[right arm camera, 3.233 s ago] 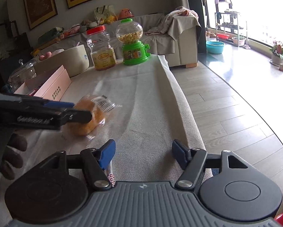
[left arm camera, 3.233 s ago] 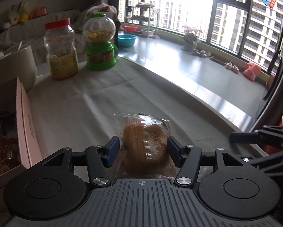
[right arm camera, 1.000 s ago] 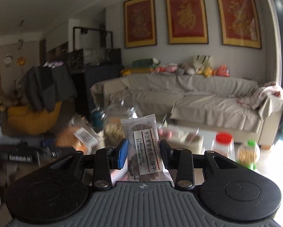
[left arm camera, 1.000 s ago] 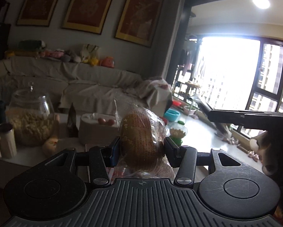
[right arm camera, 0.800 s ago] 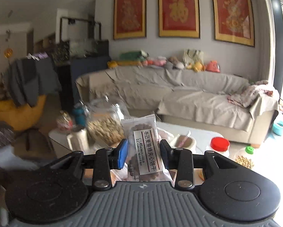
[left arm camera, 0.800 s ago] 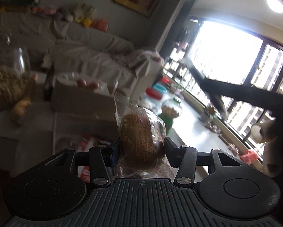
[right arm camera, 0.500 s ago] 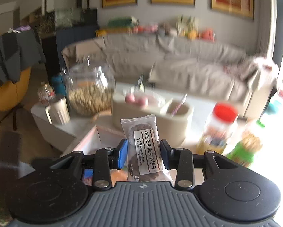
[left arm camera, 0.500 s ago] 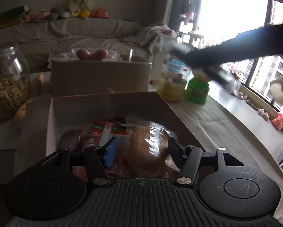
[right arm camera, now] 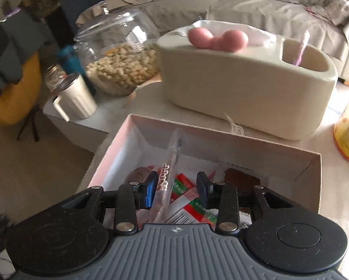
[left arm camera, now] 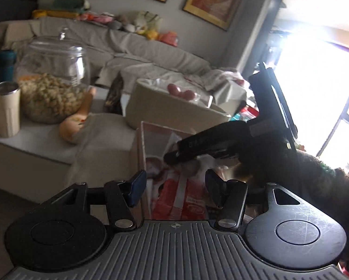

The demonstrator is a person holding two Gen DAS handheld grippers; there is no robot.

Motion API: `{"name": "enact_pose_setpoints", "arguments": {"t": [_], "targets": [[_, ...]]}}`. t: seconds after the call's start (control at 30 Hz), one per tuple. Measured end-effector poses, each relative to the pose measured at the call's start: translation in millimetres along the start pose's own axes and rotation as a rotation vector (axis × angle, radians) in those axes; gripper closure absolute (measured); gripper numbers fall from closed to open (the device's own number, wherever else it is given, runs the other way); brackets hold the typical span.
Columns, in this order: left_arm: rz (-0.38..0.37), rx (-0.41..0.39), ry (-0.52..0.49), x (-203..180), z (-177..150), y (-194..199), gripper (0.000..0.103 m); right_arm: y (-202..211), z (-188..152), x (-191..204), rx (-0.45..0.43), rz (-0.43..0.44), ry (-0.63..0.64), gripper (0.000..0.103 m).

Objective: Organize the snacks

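A pale pink matt cardboard box (right arm camera: 233, 141) with a white inner lining is seen, filled with glossy plastic-wrapped snack packets (right arm camera: 188, 194). A clear, shiny glass jar (right arm camera: 118, 53) with a glass lid is shown beside a cream ribbed mug (right arm camera: 77, 98) with a brushed metal rim. A smooth, matt cream plastic tissue holder (right arm camera: 244, 84) is topped by white paper. Creased beige cloth (left arm camera: 99, 144) is draped over the table. The black plastic gripper bodies (left arm camera: 174, 245) are ribbed and matt, with blue pads (left arm camera: 137, 186).
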State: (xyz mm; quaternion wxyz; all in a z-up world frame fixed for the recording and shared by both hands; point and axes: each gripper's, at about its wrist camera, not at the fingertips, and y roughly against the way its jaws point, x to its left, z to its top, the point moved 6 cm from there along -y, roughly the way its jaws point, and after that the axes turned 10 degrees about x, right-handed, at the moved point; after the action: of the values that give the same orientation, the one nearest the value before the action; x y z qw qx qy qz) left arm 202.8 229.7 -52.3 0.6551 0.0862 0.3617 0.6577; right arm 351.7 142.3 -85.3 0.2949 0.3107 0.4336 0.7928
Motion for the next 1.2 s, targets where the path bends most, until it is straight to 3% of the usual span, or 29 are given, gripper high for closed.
{"name": "enact_pose_setpoints", "arguments": {"t": [0.07,0.17,0.2,0.33,0.53,0.57,0.6,0.63,0.77,0.87,0.97,1.2], "targets": [[0.009,-0.010,0.009,-3,-4,10,0.042,19,-3,3,-0.055,0.019,0.028,0.064],[0.044,-0.042,0.006,-10,-9,29,0.042,70,-17,10,-0.167,0.047,0.072,0.036],[0.055,-0.053,0.003,-15,-10,37,0.042,89,-25,12,-0.210,0.046,0.081,0.034],[0.062,-0.087,-0.034,-42,-20,65,0.042,160,-69,14,-0.341,0.039,0.092,0.031],[0.098,-0.058,-0.129,-96,-69,108,0.048,228,-165,9,-0.429,-0.050,0.052,0.023],[0.095,-0.046,-0.139,-102,-78,112,0.057,232,-184,8,-0.430,-0.061,0.044,0.021],[0.088,-0.028,-0.146,-111,-89,119,0.079,236,-201,6,-0.425,-0.071,0.029,0.021],[0.078,-0.012,-0.146,-116,-98,123,0.089,239,-217,6,-0.416,-0.077,0.017,0.021],[0.066,0.047,-0.153,-141,-129,136,0.091,237,-276,6,-0.381,-0.105,-0.015,0.021],[0.114,0.027,-0.201,-155,-141,143,0.091,232,-304,7,-0.367,-0.128,-0.038,0.021],[0.188,0.018,-0.222,-163,-149,145,0.091,229,-316,5,-0.360,-0.131,-0.066,0.021],[0.194,0.041,-0.198,-164,-152,146,0.091,227,-320,6,-0.369,-0.120,-0.060,0.021]]}}
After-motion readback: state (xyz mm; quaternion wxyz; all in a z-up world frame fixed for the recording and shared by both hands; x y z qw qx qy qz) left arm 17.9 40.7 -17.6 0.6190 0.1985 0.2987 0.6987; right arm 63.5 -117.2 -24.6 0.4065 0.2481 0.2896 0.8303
